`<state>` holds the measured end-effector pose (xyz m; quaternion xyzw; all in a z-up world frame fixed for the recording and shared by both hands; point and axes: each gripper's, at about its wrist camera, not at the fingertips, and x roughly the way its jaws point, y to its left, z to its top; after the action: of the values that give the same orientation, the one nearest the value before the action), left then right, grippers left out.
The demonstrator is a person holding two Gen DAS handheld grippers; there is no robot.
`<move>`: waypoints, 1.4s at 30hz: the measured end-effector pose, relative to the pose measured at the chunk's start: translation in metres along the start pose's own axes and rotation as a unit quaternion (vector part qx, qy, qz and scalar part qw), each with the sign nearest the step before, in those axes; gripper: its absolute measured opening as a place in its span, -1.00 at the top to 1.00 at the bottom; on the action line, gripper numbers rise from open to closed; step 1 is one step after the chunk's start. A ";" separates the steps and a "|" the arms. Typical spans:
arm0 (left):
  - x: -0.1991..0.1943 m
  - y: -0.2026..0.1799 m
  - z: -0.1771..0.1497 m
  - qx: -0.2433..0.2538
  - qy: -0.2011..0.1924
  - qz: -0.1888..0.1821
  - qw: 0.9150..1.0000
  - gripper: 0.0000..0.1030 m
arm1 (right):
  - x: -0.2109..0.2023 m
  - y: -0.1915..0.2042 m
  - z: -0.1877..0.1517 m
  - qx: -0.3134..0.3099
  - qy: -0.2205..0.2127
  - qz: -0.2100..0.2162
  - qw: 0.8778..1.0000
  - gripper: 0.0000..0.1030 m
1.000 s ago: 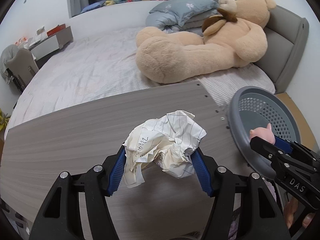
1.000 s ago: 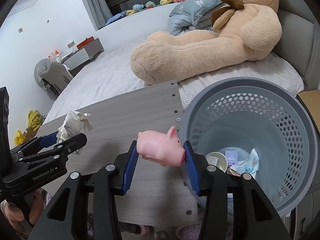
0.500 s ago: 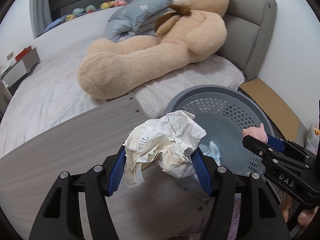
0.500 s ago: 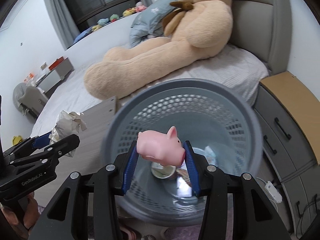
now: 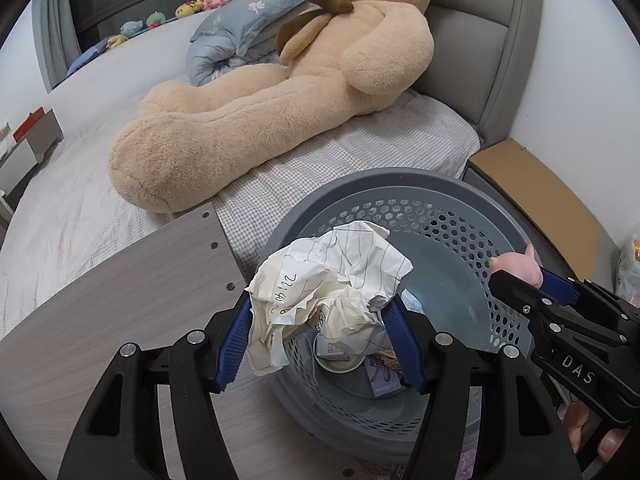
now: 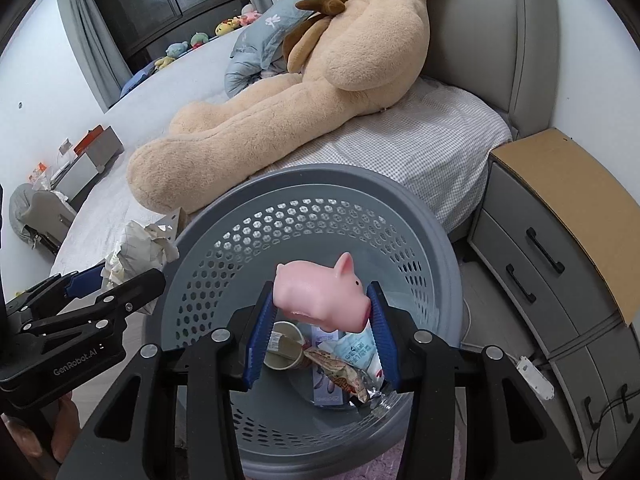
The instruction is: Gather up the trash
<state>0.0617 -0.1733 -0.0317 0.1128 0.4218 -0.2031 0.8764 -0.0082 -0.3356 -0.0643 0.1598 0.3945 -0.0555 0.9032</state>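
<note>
My left gripper [image 5: 320, 340] is shut on a crumpled ball of lined paper [image 5: 328, 288] and holds it over the left rim of the grey perforated trash basket [image 5: 440, 216]. My right gripper [image 6: 320, 320] is shut on a pink toy pig [image 6: 320, 296] and holds it above the basket's [image 6: 320, 216] opening. The pig [image 5: 518, 266] and right gripper [image 5: 520, 284] show at the right in the left wrist view; the paper ball [image 6: 140, 244] and left gripper [image 6: 116, 280] show at the left in the right wrist view. A paper cup [image 6: 282, 346] and wrappers [image 6: 344, 372] lie in the basket.
A wood-grain board [image 5: 120, 300] lies left of the basket. Behind is a bed [image 6: 420, 140] with a big tan teddy bear [image 5: 280, 100] and grey pillows [image 5: 248, 20]. A grey nightstand with a brown top [image 6: 560, 240] stands right of the basket.
Both grippers moved right, from over the board to over the basket, carrying the paper ball and the pig. Both grips are unchanged.
</note>
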 end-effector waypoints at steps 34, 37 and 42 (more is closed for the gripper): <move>0.016 -0.003 0.002 -0.014 0.023 0.023 0.999 -0.61 | 0.011 -0.011 0.001 0.006 0.004 0.005 1.000 -0.25; 0.013 -0.002 0.002 -0.016 0.020 0.025 0.999 -0.64 | 0.009 -0.010 0.001 0.006 0.002 0.004 1.000 -0.25; 0.009 0.000 0.002 -0.020 0.016 0.027 0.999 -0.71 | 0.006 -0.009 0.000 0.007 0.001 0.005 1.000 -0.25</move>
<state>0.0678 -0.1763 -0.0372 0.1101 0.4369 -0.1687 0.8767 -0.0058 -0.3441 -0.0711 0.1682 0.3943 -0.0533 0.9019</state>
